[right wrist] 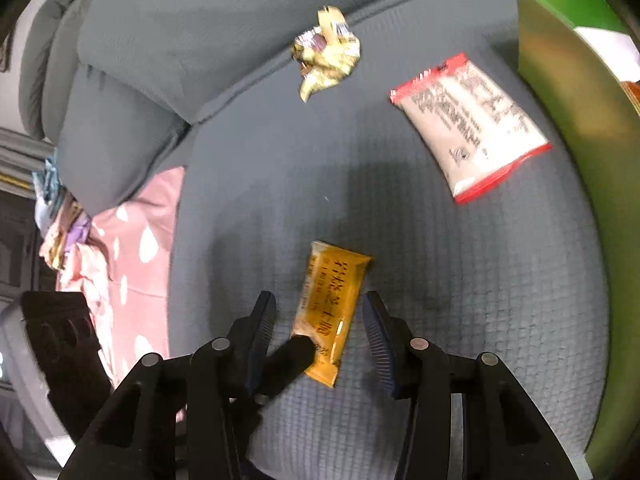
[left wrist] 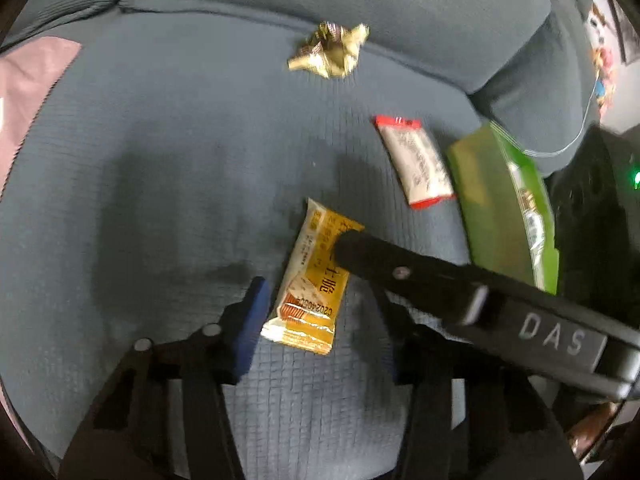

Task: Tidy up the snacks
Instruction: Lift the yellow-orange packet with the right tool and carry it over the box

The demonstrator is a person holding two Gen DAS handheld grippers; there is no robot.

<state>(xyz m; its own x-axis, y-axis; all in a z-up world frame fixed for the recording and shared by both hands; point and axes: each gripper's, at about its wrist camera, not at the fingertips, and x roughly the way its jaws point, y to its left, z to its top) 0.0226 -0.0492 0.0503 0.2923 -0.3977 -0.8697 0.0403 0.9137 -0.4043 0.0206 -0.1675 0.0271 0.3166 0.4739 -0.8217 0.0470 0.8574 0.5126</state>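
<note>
Orange snack packet (right wrist: pixel 330 314) lies flat on the grey sofa seat (right wrist: pixel 460 280), long axis running roughly 12 to 6 with a slight lean toward 1.

Right gripper (right wrist: pixel 320 340): jaws parted, straddling the packet's lower half. Blue pads sit either side with seat fabric showing in both gaps, so no pinch. In the right wrist view a black finger tip of the other gripper comes in from 7 o'clock and overlaps the packet's lower left corner.

Left gripper (left wrist: pixel 320 320): left blue pad (left wrist: pixel 252 320) sits just beside the packet's (left wrist: pixel 310 280) left edge, a thin gap visible. The right-hand side is hidden behind the right gripper's black arm marked "DAS" (left wrist: pixel 552 336), which crosses in from 4 o'clock with its tip over the packet's upper right. Can't tell whether the left jaws are pressing on the packet.

Other snacks, left wrist view:
- white packet with red ends (left wrist: pixel 416 160) at 2 o'clock of the orange one, well apart
- crumpled gold wrapper (left wrist: pixel 328 50) at 12 o'clock, near the seat-back seam
- green box (left wrist: pixel 496 208) at 3 o'clock, just beside the white packet

Pink patterned cloth (right wrist: pixel 132 248) at 9 o'clock in the right wrist view.
</note>
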